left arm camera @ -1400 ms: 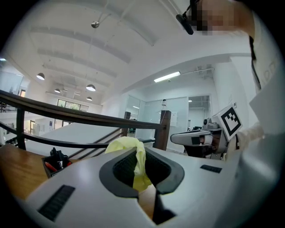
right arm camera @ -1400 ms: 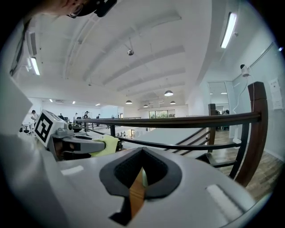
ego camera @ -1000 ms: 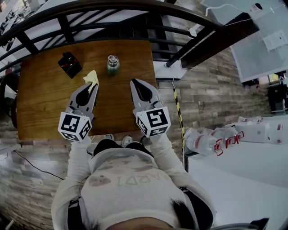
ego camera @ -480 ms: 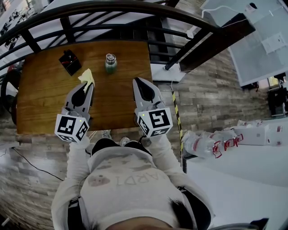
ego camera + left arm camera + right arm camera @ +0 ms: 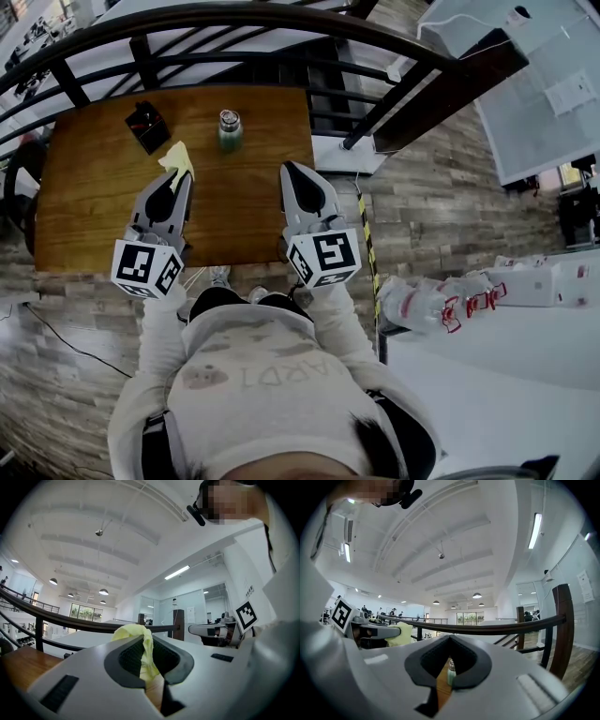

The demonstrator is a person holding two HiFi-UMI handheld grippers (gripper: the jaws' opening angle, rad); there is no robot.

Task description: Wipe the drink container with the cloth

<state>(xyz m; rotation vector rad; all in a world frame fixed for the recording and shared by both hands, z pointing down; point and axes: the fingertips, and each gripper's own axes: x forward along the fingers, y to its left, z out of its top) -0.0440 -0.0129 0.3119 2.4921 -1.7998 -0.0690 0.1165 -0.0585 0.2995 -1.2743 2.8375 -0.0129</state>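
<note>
The left gripper (image 5: 174,184) sits at centre left of the head view. Its jaws are clenched on a yellow cloth (image 5: 177,157) that pokes out past the tips, over the wooden table (image 5: 94,206). In the left gripper view the cloth (image 5: 140,641) is pinched at mid-frame, bunched above the jaws and hanging down the gap behind them.

The bottle (image 5: 230,130) is green with a metal cap. It stands upright at the upper middle of the table, up and to the right of the cloth and apart from both grippers.

The right gripper (image 5: 292,172) is just right of centre, its tips pressed together on nothing. In its own view the bottle (image 5: 451,672) shows small through the opening behind the tips.

A black box (image 5: 148,127) sits at the table's upper left, possibly open, though it is too small to tell.
</note>
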